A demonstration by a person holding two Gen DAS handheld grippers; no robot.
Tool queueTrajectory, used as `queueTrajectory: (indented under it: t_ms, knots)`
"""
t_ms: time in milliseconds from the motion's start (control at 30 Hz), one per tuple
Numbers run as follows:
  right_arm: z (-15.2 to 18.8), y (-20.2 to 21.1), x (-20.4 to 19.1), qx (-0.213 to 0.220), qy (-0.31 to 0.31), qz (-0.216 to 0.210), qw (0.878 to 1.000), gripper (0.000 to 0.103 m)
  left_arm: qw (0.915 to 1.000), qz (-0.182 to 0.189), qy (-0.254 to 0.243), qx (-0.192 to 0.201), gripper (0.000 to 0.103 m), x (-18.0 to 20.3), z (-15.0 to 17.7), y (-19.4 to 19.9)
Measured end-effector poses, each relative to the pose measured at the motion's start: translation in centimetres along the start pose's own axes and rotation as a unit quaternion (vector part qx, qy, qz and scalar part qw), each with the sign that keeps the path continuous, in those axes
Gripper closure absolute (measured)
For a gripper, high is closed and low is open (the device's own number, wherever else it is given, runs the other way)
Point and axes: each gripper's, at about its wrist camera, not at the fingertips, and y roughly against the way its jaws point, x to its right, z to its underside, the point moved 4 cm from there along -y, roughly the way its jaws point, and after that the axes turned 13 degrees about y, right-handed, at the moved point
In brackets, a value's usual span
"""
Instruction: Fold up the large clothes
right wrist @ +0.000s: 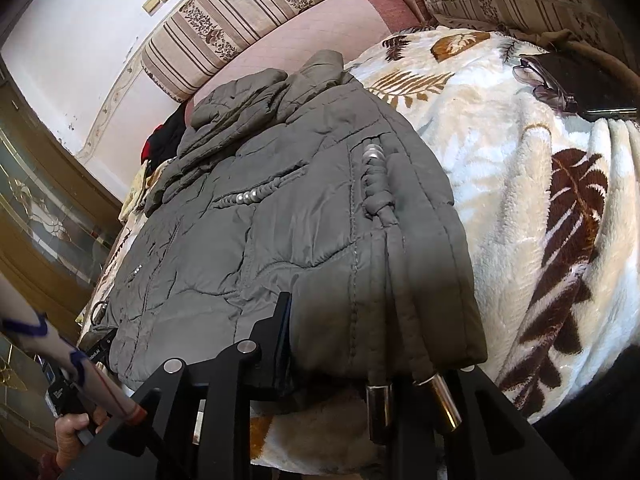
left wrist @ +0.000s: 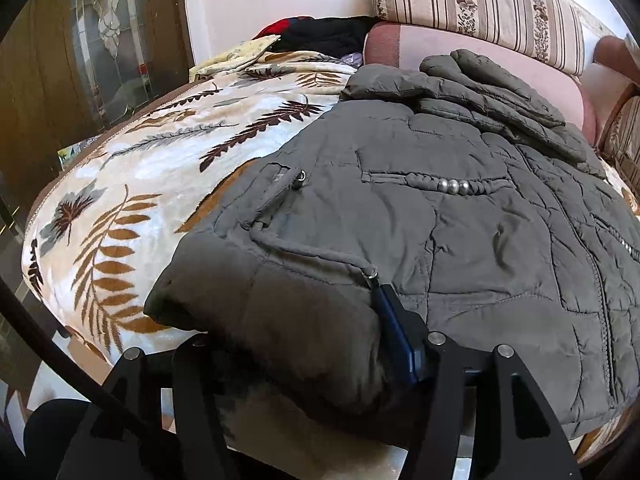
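A grey quilted jacket lies spread on a leaf-patterned blanket on a bed, sleeves folded over its far end. My left gripper is at the jacket's near left hem corner; one blue-padded finger lies on top and the hem bulges between the jaws, so it looks shut on the hem. In the right wrist view the jacket fills the centre. My right gripper straddles the near right hem; one finger rests on the fabric, the other is hidden under it. Two metal-tipped drawcords hang down.
A pink and striped sofa back runs behind the bed. Dark and red clothes lie at the far corner. Glasses and a dark object lie on the blanket at the right. A wooden glass-panelled door stands left.
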Motion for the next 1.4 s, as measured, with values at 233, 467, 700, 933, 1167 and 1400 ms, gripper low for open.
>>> queueTrajectory:
  t_ms: [233,467,700,933,1167,1400]
  knots:
    - [-0.2,-0.2,0.1,-0.01,-0.001,-0.003,1.0,0.071,0.9996,0.002,-0.023,0.013,0.066,0.7,0.2,0.7]
    - [-1.2,0.5,-0.8,0.003,0.021,-0.001,1.0,0.086,0.9991,0.013,-0.032,0.023,0.08,1.1,-0.3,1.7]
    - [-2.5,2.5,-1.8,0.027,0.041,0.002,0.999,0.088,0.998,0.023,-0.043,0.041,0.084,1.5,-1.2,3.7]
    - [-2.3,2.9,-1.7,0.03,0.047,0.006,0.998,0.088,0.9979,0.026,-0.044,0.04,0.084,1.4,-1.2,4.0]
    - [-2.3,3.1,-1.7,0.032,0.049,0.007,0.998,0.088,0.998,0.023,-0.044,0.04,0.084,1.4,-1.2,4.2]
    - [-2.3,3.4,-1.7,0.035,0.049,0.007,0.998,0.089,0.9977,0.023,-0.047,0.042,0.084,1.4,-1.1,4.4]
